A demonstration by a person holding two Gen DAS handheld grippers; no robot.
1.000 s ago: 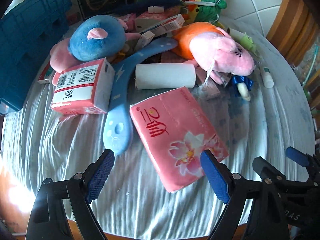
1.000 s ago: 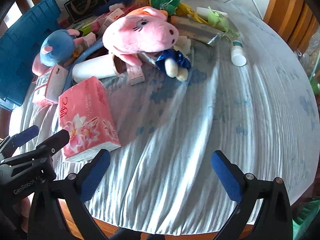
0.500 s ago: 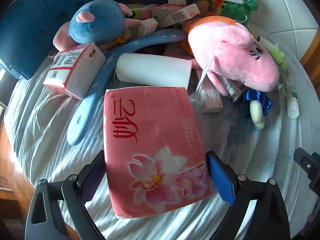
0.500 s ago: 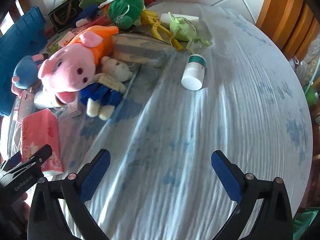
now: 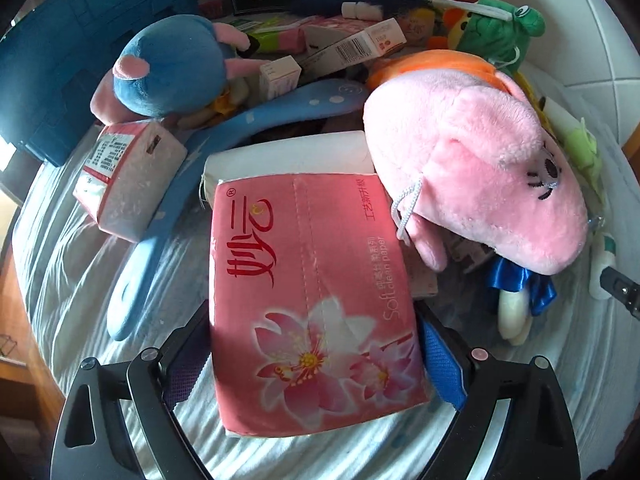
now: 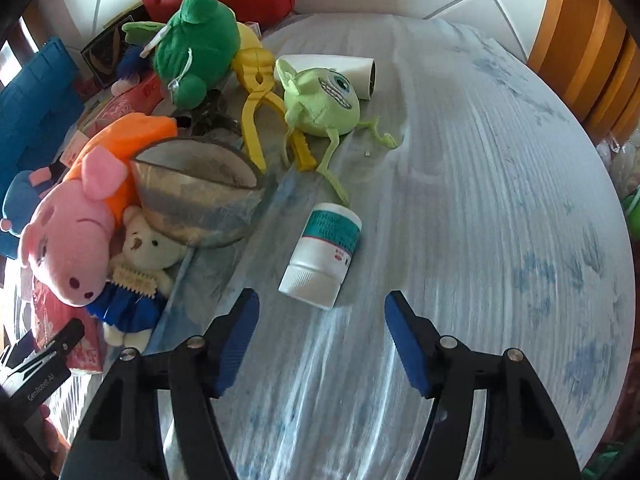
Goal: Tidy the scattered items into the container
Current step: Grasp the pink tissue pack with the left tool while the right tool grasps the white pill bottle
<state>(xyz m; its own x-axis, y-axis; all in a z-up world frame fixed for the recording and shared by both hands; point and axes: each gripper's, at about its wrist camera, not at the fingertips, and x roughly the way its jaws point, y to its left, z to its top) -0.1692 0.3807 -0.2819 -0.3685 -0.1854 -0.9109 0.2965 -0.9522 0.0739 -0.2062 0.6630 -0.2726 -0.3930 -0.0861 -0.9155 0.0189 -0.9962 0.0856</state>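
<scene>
In the left wrist view my left gripper (image 5: 312, 356) straddles the near end of a pink tissue pack (image 5: 308, 288) lying on the cloth, jaws wide, pads at its sides. Behind it lie a white paper roll (image 5: 280, 156), a pink pig plush (image 5: 480, 184) and a blue mouse plush (image 5: 172, 68). The blue crate (image 5: 68, 64) stands at the far left. In the right wrist view my right gripper (image 6: 320, 340) is open and empty, just short of a white pill bottle (image 6: 324, 256) lying on its side.
A grey bowl (image 6: 196, 196), a small bear doll (image 6: 136, 276), a green monster plush (image 6: 324, 100), yellow tongs (image 6: 260, 108), a green frog plush (image 6: 196, 44) and several boxes (image 5: 352, 44) crowd the back of the round table. Wooden chairs (image 6: 580, 40) stand at the right.
My left gripper moved forward until the tissue pack sits between its jaws. My right gripper swung right and forward toward the pill bottle, and its jaws narrowed.
</scene>
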